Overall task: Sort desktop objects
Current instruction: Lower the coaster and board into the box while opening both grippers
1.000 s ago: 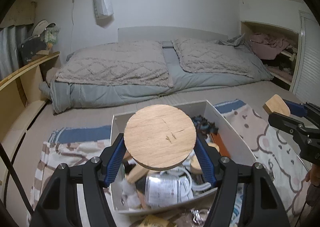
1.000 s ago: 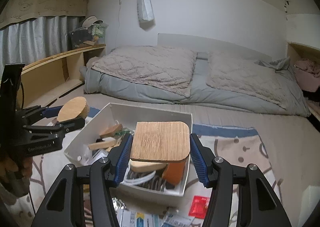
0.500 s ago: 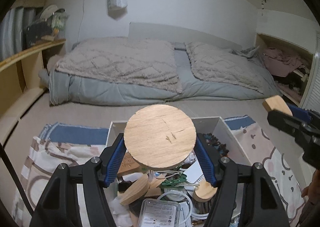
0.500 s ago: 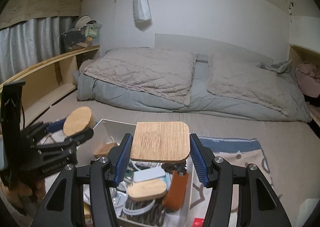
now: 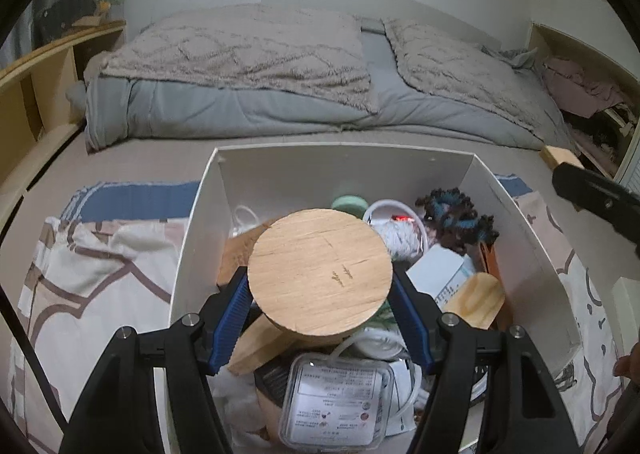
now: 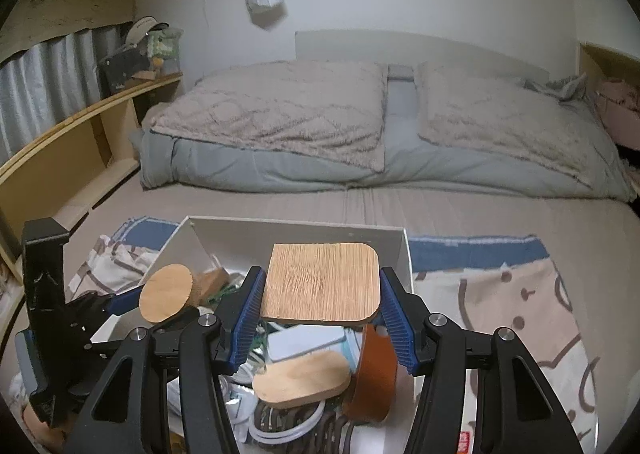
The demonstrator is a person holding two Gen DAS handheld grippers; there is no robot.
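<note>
The round wooden disc point(image 5: 320, 274) sits clamped edge to edge between the blue pads of the left gripper point(image 5: 320, 302), held flat over the middle of the white storage box point(image 5: 192, 238). The rounded-square bamboo coaster point(image 6: 323, 281) is pinched the same way in the right gripper point(image 6: 322, 304), above the box's far right corner. Both pieces look stiff, light and fairly thick, with smooth rims, so a grip across the widest span seems the safest hold; a pinch off centre would likely let them swivel or slip out.

Below them the box is crowded: an oval wooden piece point(image 6: 302, 378), a brown leather holder point(image 6: 374, 374), white cables point(image 5: 394, 230), a clear plastic case point(image 5: 340, 400), a dark knitted item point(image 5: 456, 214) and a small mint-green thing point(image 5: 350, 203) near the far wall. Little flat floor is left, so each piece would probably come to rest tilted on the pile.

The box stands on a patterned blanket point(image 5: 88, 262), with a grey-quilted bed point(image 6: 320, 126) beyond its far edge.
</note>
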